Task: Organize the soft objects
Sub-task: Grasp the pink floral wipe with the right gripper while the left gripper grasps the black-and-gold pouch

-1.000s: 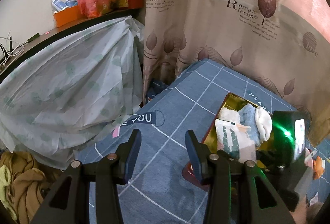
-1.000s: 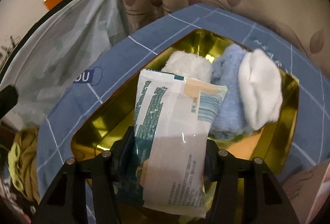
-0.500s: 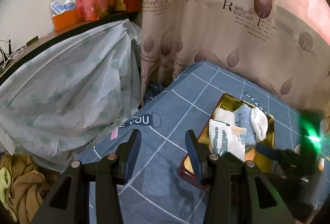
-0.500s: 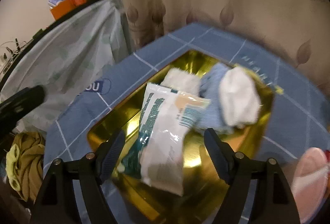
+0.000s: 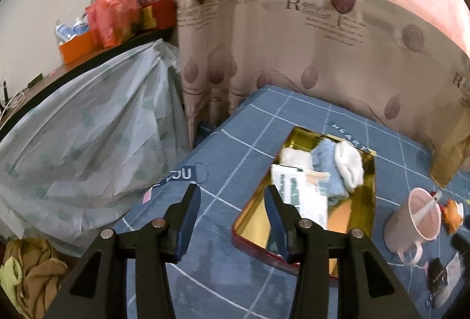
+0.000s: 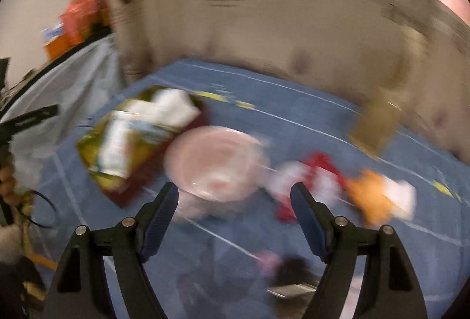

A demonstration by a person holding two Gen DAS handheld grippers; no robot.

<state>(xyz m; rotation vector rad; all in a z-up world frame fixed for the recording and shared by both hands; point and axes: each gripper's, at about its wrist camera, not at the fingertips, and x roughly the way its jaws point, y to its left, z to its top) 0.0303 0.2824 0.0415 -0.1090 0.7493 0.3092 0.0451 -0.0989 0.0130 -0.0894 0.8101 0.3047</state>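
While both tools hover empty, the left tool (image 5: 229, 219) moderately open and the right tool (image 6: 235, 216) wide, the tissue pack (image 5: 302, 195) lies beyond in the gold tray (image 5: 255, 222) against rolled cloths (image 5: 337, 163), apparently gathered together.

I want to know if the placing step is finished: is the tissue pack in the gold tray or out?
In. The tissue pack lies inside the gold tray, beside the blue cloth.

The gold tray (image 5: 368, 201) is viewed obliquely from above by both wrist cameras; the right view is motion-blurred.
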